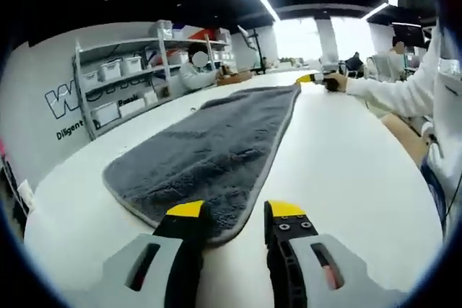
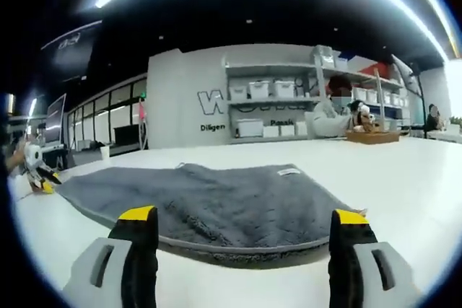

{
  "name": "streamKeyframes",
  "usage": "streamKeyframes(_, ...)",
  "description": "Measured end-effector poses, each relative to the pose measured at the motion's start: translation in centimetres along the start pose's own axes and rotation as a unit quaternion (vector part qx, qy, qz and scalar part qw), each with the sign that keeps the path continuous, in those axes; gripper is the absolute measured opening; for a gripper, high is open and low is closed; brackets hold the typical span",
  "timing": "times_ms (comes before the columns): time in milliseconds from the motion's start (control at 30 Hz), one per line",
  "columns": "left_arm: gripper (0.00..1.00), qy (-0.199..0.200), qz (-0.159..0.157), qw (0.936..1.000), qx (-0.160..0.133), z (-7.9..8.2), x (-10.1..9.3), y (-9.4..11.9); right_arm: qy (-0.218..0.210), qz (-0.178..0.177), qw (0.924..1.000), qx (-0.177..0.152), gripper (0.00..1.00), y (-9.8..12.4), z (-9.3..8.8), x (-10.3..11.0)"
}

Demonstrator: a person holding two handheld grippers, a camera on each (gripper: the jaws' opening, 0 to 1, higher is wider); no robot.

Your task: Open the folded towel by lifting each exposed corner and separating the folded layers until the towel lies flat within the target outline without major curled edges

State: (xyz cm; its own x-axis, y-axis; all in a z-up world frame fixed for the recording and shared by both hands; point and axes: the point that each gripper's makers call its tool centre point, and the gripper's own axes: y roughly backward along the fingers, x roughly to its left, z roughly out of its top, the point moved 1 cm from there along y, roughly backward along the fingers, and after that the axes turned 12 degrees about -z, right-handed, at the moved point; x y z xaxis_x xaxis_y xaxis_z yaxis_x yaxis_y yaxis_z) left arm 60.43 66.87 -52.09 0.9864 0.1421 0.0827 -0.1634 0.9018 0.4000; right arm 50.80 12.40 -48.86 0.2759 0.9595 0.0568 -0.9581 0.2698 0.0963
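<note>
Grey towel (image 1: 209, 153) spread long on a white table (image 1: 346, 171), a gripper at each end.

In the left gripper view the towel's long axis runs from lower centre to upper right; bare tabletop lies open along its right edge. Left gripper (image 1: 234, 214): jaws slightly parted at the near hem. Right gripper (image 2: 242, 225): jaws spread wide before the towel's edge. Shelves (image 2: 289, 110) hold white bins (image 2: 260, 89); contents unclear.

Dark grey towel (image 1: 209, 153) with paler grey edging, white bench (image 1: 346, 156), both grippers grey and black with yellow tips.
</note>
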Motion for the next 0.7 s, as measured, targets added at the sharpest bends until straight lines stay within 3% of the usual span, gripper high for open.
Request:
streamKeyframes(233, 0.19, 0.065, -0.008, 0.9976, -0.022, -0.5, 0.4, -0.2, 0.002, 0.004, 1.0, -0.004, 0.98, 0.1, 0.1, 0.3)
streamKeyframes(700, 0.04, 0.066, 0.025, 0.9974, -0.014, -0.7, 0.4, 0.9, 0.004, 0.003, 1.0, -0.004, 0.99, 0.1, 0.2, 0.3)
